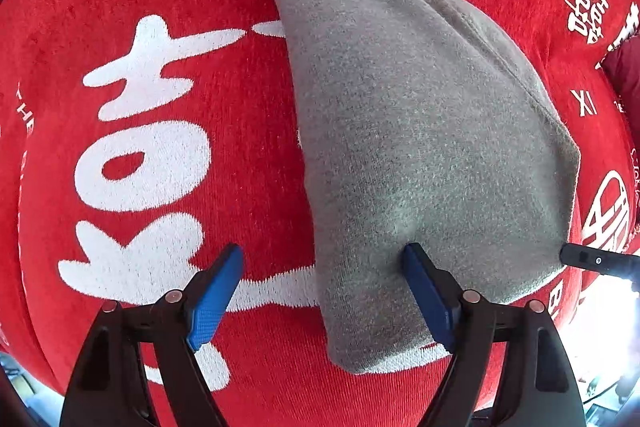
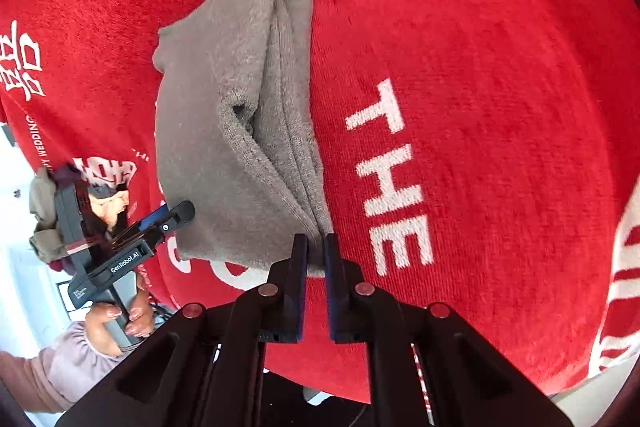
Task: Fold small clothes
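A small grey knit garment (image 1: 420, 131) lies folded on a red cloth with white characters (image 1: 160, 147). My left gripper (image 1: 324, 263) is open over the garment's near left edge; its right finger presses the fabric, its left finger is over the red cloth. In the right wrist view the garment (image 2: 224, 131) shows stacked folded layers. My right gripper (image 2: 316, 247) is shut on the garment's near corner edge. The left gripper (image 2: 168, 217) also shows there, at the garment's left edge, held by a hand.
The red cloth (image 2: 500, 107) covers the whole surface, with white letters "THE" to the right of the garment. The right gripper's tip (image 1: 592, 261) shows at the right edge of the left wrist view. A pile of clothes (image 2: 48, 219) lies beyond the cloth's left edge.
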Demonstrator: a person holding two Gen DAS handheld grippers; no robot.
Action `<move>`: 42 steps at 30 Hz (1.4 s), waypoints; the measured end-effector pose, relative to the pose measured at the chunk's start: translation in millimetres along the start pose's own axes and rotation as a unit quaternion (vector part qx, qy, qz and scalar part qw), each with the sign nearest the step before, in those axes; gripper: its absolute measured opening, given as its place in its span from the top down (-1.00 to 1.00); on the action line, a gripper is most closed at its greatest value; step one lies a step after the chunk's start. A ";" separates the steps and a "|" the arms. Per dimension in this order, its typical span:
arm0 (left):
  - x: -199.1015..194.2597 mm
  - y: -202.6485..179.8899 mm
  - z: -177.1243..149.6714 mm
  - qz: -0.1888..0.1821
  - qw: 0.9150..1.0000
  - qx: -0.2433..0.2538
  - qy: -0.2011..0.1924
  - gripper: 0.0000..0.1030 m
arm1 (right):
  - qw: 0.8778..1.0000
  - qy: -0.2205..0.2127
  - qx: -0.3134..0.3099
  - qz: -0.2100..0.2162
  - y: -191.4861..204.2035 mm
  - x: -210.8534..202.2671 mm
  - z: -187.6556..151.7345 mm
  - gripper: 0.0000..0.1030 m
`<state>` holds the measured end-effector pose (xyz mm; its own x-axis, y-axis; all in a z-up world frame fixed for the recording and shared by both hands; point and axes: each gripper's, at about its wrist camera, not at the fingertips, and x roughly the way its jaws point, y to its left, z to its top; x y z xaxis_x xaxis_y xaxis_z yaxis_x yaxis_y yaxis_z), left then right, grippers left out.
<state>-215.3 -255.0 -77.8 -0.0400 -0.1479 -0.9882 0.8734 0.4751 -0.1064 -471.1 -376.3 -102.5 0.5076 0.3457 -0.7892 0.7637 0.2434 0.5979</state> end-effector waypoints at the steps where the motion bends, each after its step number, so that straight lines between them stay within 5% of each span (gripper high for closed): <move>1: -0.4 0.0 -0.3 0.001 1.000 0.000 0.001 -0.60 | 1.000 -0.003 -0.002 -0.017 3.7 -2.7 -1.4 0.71; 4: -3.9 -0.3 -1.4 0.006 1.000 -0.005 0.006 -0.60 | 0.999 -0.011 0.002 -0.044 12.2 -15.1 1.0 0.26; 11: -10.2 -0.1 -2.6 0.016 0.999 -0.024 0.019 -0.60 | 0.994 -0.083 -0.075 -0.003 69.7 -42.0 26.7 0.28; 16: -9.7 -2.4 -5.4 0.025 0.999 -0.032 0.022 -0.60 | 0.992 -0.067 -0.107 -0.021 93.7 -11.5 48.7 0.30; 21: -7.0 -8.1 -8.1 0.029 0.998 -0.040 0.026 -0.60 | 0.996 -0.036 -0.065 -0.051 64.4 17.6 52.4 0.33; 24: -6.8 -9.5 -9.3 0.030 0.998 -0.039 0.026 -0.60 | 0.999 -0.035 -0.024 -0.017 45.9 10.6 46.6 0.33; 42: -1.1 -19.1 -8.6 0.030 0.998 -0.028 0.036 -0.60 | 1.000 -0.011 -0.013 -0.016 37.0 -1.5 28.7 0.05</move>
<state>-236.2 -256.5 -75.7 -0.0246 -0.0558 -0.9981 0.8465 0.5300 -0.0505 -432.1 -393.9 -83.3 0.4911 0.3180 -0.8110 0.7699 0.2772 0.5749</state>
